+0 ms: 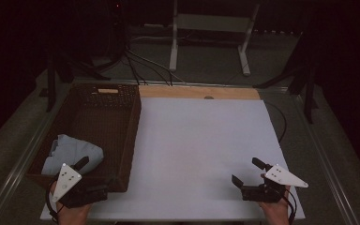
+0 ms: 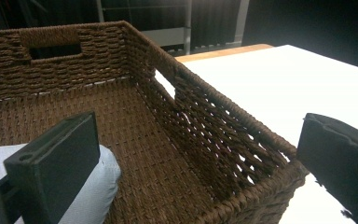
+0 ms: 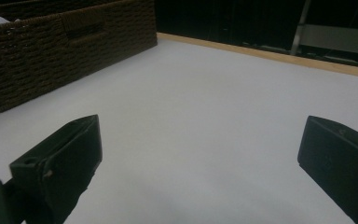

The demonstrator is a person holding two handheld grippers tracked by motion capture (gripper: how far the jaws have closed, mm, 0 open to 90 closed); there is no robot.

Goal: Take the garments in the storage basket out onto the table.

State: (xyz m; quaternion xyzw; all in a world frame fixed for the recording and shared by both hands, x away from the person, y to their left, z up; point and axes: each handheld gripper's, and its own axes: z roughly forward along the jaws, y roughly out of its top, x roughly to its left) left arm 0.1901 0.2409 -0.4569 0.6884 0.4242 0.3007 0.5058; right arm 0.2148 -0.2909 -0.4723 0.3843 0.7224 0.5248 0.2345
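A brown wicker basket [image 1: 133,126] stands on the left part of the white board [image 1: 201,150]. A folded light-blue cloth [image 1: 72,152] lies in its near left corner. My left gripper [image 1: 93,177] is open at the basket's near end, one jaw over the cloth and the other outside the right wall. In the left gripper view the cloth [image 2: 93,186] lies under the left jaw, and the basket wall [image 2: 223,98] runs between the jaws of the left gripper [image 2: 198,158]. My right gripper [image 1: 247,172] hangs open and empty above the board's near right. The right gripper view shows the right gripper [image 3: 200,154] over bare board [image 3: 205,93], with the basket [image 3: 70,42] far left.
A wooden strip [image 1: 199,92] borders the board's far edge. Behind it, white stand legs [image 1: 173,47] and black cables [image 1: 136,65] lie on the grey surface. Metal rails run along both sides of the table.
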